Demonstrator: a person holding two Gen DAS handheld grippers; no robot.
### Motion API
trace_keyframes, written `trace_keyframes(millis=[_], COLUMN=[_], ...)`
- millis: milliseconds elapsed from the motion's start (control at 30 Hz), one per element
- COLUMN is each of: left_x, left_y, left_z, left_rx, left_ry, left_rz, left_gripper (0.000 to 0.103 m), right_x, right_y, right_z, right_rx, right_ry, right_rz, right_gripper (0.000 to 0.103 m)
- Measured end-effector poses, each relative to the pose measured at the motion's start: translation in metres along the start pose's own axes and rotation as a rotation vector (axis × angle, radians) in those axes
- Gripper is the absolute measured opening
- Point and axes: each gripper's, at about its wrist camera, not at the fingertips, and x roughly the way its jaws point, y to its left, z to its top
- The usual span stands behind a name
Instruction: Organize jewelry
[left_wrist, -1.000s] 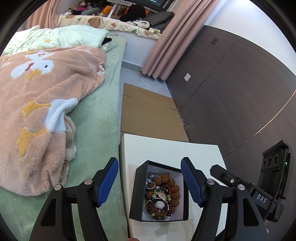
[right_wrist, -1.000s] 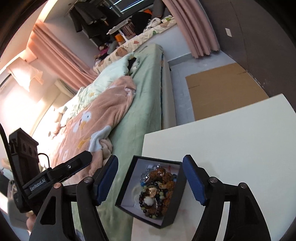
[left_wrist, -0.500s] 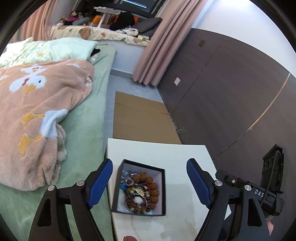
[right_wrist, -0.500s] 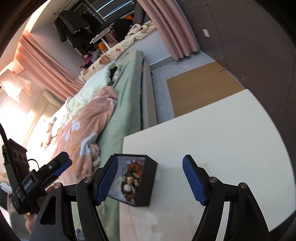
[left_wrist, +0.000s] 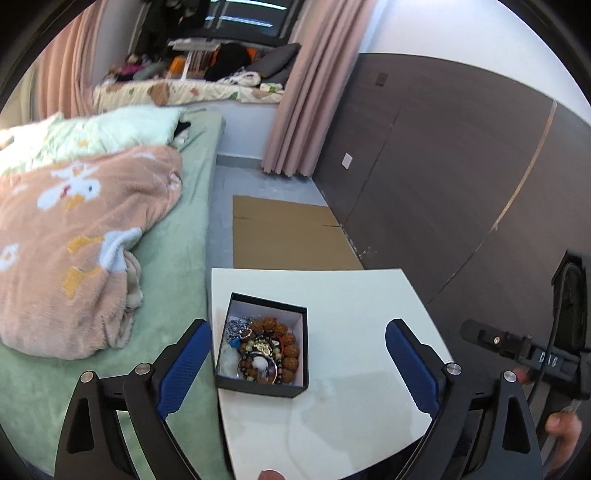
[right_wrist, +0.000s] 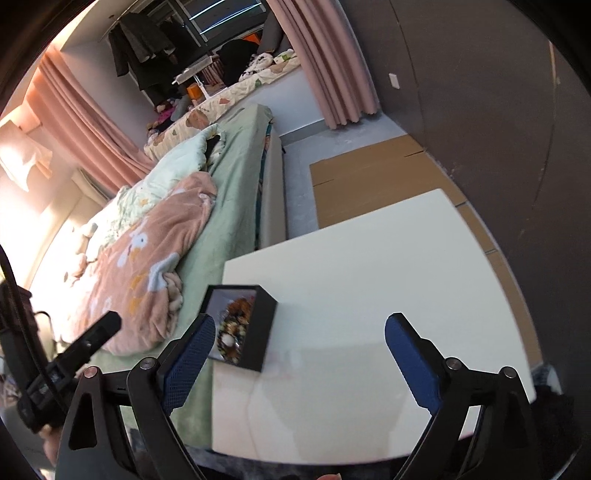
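Table (left_wrist: 354, 295) under my claws: smooth, glossy white, faint smears. Box (left_wrist: 303, 354): matt black card outside, white paper inside; beads (left_wrist: 288, 354) knobbly brown, some shiny. Blanket (left_wrist: 81, 236) fluffy fleece. Flat cardboard (left_wrist: 284, 236) matt. My pads (left_wrist: 183, 365): textured blue rubber.

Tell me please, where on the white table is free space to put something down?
The white table is bare everywhere right of the black jewelry box, up to its far edge and its wall-side edge. It is crowded only at the bed-side edge, where the box sits full of beads.
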Motion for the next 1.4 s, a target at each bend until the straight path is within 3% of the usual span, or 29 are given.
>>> trace_keyframes(millis=[100,267,733,933,1400], left_x=[-0.012,-0.031,-0.083,-0.084,-0.078], left_y=[-0.013,-0.030,-0.047,-0.039,-0.019], left_z=[-0.012,-0.031,-0.069,-0.084,-0.096], left_rx=[0.052,0.116,0.174,0.198,0.172], left_ry=[-0.007,-0.014,-0.084,-0.107,-0.109], left_rz=[0.013,0.043,0.072,0.108,0.114], left_gripper=[0.095,0.095,0.095,0.095,0.095], right_x=[-0.017,-0.040,-0.077,-0.082,-0.078], right_y=[-0.005,-0.011,-0.006,-0.005,-0.019], right_z=[-0.008,-0.021,-0.068,-0.085,-0.099], right_rx=[-0.016,-0.044,-0.135,-0.175,-0.124], right_ry=[-0.025,-0.042,-0.058,-0.073,-0.080], right_rz=[-0.016,-0.059,-0.057,-0.097,-0.067], right_gripper=[0.103,0.103,0.103,0.103,0.103])
